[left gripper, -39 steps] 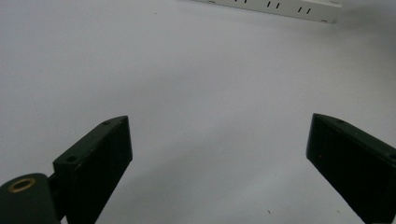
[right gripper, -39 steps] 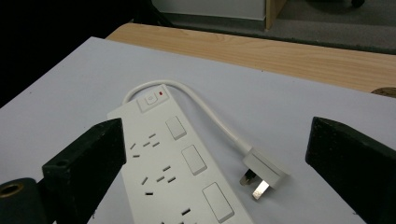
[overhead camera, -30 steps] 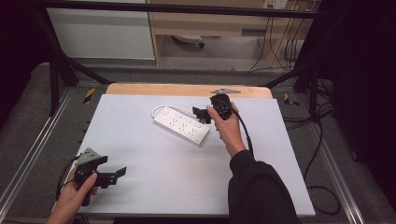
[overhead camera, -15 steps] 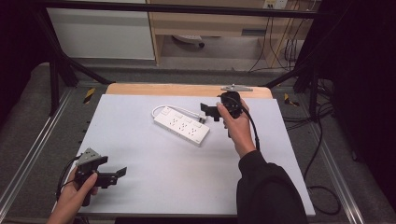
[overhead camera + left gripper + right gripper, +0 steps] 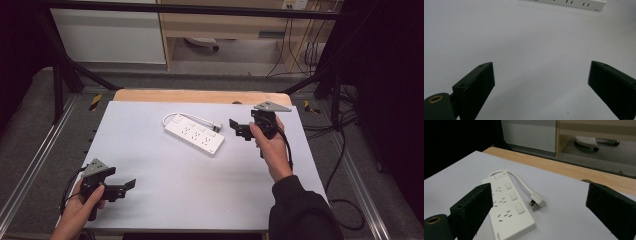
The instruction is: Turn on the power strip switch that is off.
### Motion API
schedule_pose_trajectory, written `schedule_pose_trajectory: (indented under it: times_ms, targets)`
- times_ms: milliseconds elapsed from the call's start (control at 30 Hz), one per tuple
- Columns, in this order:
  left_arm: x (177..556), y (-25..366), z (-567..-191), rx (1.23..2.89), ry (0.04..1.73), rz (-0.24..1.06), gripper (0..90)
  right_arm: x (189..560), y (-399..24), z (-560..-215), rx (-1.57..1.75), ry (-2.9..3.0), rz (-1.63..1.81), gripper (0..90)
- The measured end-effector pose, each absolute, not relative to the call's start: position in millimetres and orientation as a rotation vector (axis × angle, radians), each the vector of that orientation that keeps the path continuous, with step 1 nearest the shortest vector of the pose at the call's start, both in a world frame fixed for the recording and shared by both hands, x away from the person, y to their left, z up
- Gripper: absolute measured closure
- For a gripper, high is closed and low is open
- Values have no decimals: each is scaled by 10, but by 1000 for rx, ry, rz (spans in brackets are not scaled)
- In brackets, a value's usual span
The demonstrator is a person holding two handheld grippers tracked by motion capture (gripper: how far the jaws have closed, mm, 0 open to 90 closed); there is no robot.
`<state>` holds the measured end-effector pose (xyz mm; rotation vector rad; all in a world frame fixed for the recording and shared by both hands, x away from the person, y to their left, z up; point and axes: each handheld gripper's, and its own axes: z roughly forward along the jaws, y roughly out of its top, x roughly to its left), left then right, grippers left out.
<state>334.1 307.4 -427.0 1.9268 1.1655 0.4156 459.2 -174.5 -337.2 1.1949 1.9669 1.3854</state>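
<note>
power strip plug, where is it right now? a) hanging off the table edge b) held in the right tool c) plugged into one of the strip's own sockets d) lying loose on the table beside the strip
d: the plug lies on the white table beside the power strip, its prongs bare, untouched by the open right tool.

We've got the left gripper [image 5: 131,184] low at our near left, jaws wide apart, and the right gripper [image 5: 234,128] raised farther out, jaws spread too, wrist straight.
</note>
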Motion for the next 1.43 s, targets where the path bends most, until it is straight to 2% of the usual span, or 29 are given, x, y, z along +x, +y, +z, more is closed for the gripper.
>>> schedule_pose_trajectory:
  times_ms: [833,1167,1433]
  targets:
    - [3346,3102,-4275,1903,1176,400,72,3760,-2642,-3776,1229,1782,1396,74]
    - [3330,3119,-4261,1898,1174,397,72,3660,-2847,-4149,1310,1804,1306,74]
    - [3334,3113,-4267,1903,1168,397,72,3748,-2779,-4472,1395,1945,1146,67]
